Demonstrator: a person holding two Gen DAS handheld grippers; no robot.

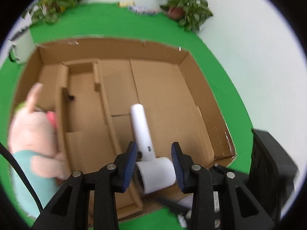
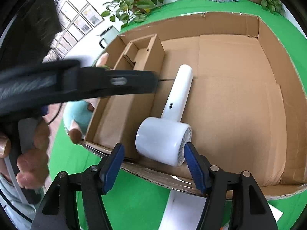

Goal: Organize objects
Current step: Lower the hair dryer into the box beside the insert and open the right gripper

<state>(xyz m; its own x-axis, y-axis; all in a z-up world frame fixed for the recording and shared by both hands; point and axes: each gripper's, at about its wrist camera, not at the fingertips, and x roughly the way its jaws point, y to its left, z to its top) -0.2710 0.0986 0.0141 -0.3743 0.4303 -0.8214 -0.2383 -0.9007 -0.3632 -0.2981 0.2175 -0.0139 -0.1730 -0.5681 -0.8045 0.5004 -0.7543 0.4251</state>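
Observation:
A white handheld fan point(image 1: 145, 145) lies on the floor of a wide open cardboard box point(image 1: 163, 99), head toward me, handle pointing away. My left gripper point(image 1: 154, 163) is open, its blue pads on either side of the fan's head, a gap on each side. In the right wrist view the same fan point(image 2: 168, 126) lies in the box point(image 2: 239, 95). My right gripper point(image 2: 153, 164) is open, just above the box's near wall, close to the fan's head. The left gripper's black body point(image 2: 76, 82) crosses that view at left.
A pink plush toy in a teal garment point(image 1: 32, 140) lies against the box's left side. A cardboard divider insert point(image 2: 138, 57) fills the box's left part. Potted plants point(image 1: 184, 7) stand at the back of the green table point(image 1: 115, 23). White paper point(image 2: 182, 210) lies before the box.

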